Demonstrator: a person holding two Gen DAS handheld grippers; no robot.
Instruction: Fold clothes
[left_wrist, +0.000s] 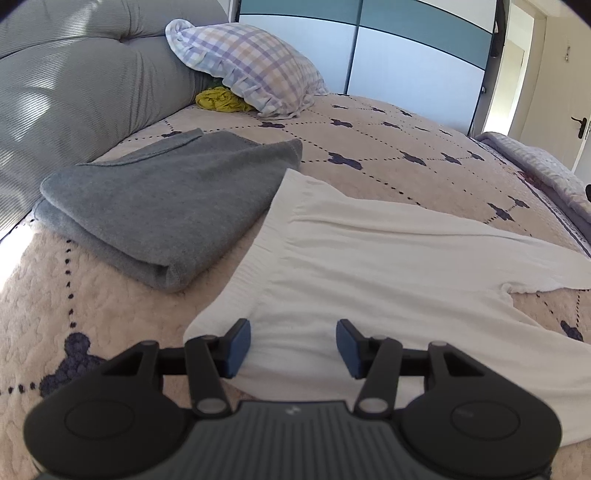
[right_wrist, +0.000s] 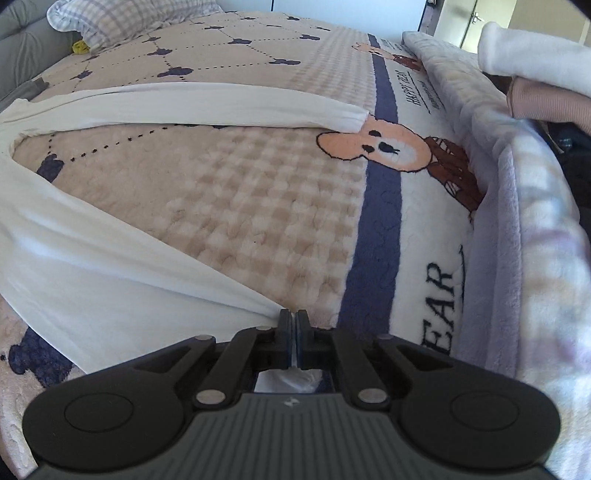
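White trousers (left_wrist: 369, 266) lie spread on the patterned bedspread (left_wrist: 388, 147), elastic waistband toward the folded grey garment (left_wrist: 166, 206). My left gripper (left_wrist: 293, 347) hovers open over the waist end, its blue pads apart with nothing pinched. In the right wrist view the white trousers (right_wrist: 110, 258) split into two legs; the far leg (right_wrist: 192, 103) lies flat. My right gripper (right_wrist: 294, 339) is shut on the near leg's hem, with white cloth bunched behind the pads.
A plaid pillow (left_wrist: 251, 62) and a yellow-green cloth (left_wrist: 221, 101) lie by the grey headboard (left_wrist: 74, 85). A lilac blanket (right_wrist: 535, 229) is heaped along the bed's right edge, with white and pink fabric (right_wrist: 535, 66) beyond. A wardrobe (left_wrist: 406, 51) stands behind.
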